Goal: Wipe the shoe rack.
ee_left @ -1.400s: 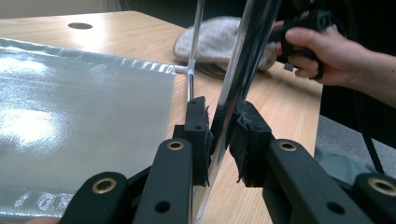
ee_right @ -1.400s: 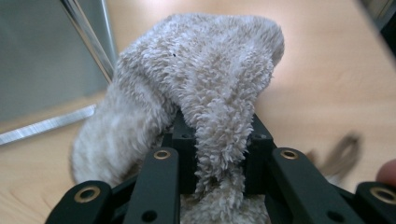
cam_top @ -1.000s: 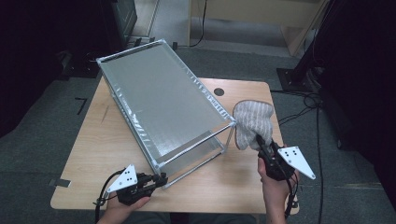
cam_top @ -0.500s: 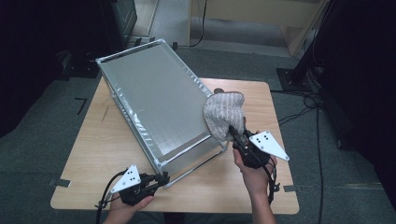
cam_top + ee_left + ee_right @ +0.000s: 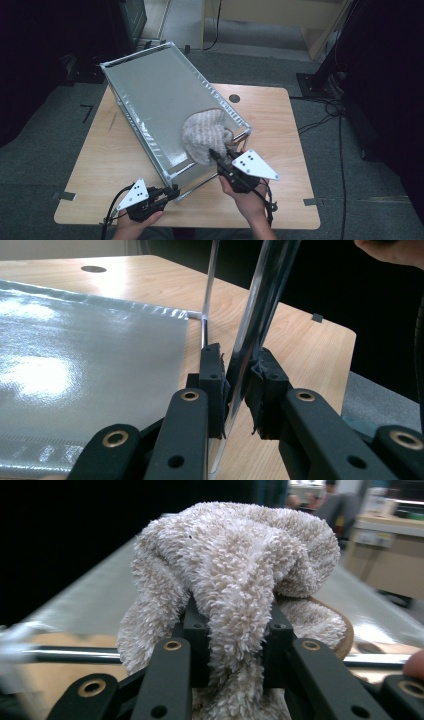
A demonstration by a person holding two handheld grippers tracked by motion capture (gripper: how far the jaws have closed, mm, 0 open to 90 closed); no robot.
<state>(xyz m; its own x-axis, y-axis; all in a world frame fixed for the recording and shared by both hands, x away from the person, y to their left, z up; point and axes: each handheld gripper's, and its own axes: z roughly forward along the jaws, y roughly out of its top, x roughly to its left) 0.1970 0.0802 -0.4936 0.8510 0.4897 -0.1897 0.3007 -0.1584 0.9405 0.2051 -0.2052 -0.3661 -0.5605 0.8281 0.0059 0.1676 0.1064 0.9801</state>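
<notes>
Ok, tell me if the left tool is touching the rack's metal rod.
Touching. In the left gripper view the left tool has its pads pressed on both sides of the metal rod, with no gap.

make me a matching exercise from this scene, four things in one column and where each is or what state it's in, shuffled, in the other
Things:
1. towel
2. left gripper
3. tabletop hole
4. silver sheet

Places or states:
A. shut on a metal rod of the frame
B. stretched across the top of the frame
C. bunched up in the right gripper
D. in the wood beyond the frame

Pairs: 1-C, 2-A, 3-D, 4-B
</notes>
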